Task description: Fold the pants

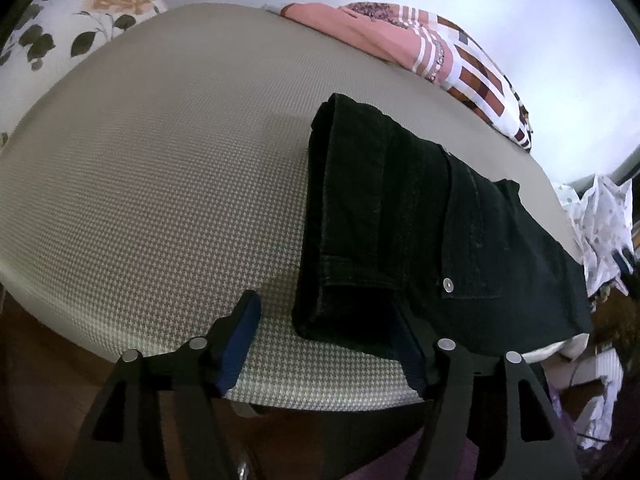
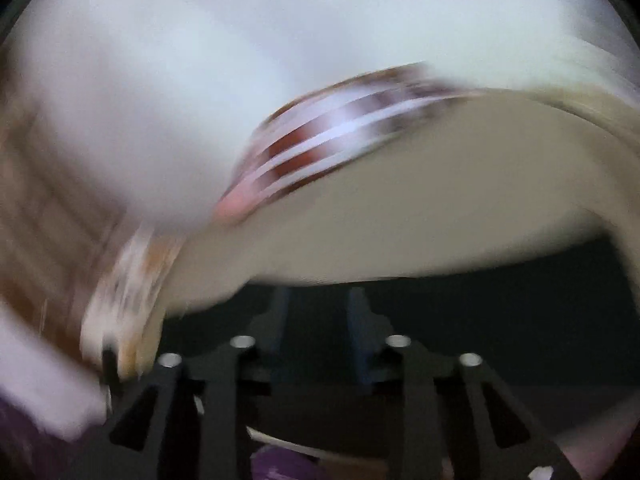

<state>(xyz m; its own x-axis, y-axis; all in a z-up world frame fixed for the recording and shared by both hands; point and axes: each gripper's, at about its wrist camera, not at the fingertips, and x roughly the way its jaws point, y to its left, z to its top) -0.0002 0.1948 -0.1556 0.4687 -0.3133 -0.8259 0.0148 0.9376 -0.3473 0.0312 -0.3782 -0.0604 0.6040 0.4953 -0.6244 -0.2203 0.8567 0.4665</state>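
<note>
A pair of black denim pants (image 1: 420, 232), folded into a long thick rectangle with stitched seams and one small silver rivet (image 1: 449, 285) at a pocket corner, lies on the right part of a beige mattress with a fine woven houndstooth texture (image 1: 168, 184), its near end reaching the mattress edge. The left gripper (image 1: 328, 344), black plastic with blue rubber pads (image 1: 240, 340), stands well open over that edge; its right finger overlaps the near corner of the pants, nothing is pinched between the jaws, and only bare mattress shows in the gap. Along the far side of the mattress lies a pink, white and brown checked blanket (image 1: 448, 60), rumpled against a pale wall, and a white pillow printed with an orange flower and dark leaves (image 1: 80, 12) sits at the far left. Crumpled white spotted fabric (image 1: 604, 224) lies off the right edge. The right wrist view is heavily blurred: the right gripper (image 2: 318, 312) shows its jaws parted by a narrow gap above a dark surface that cannot be identified, gripping nothing.
</note>
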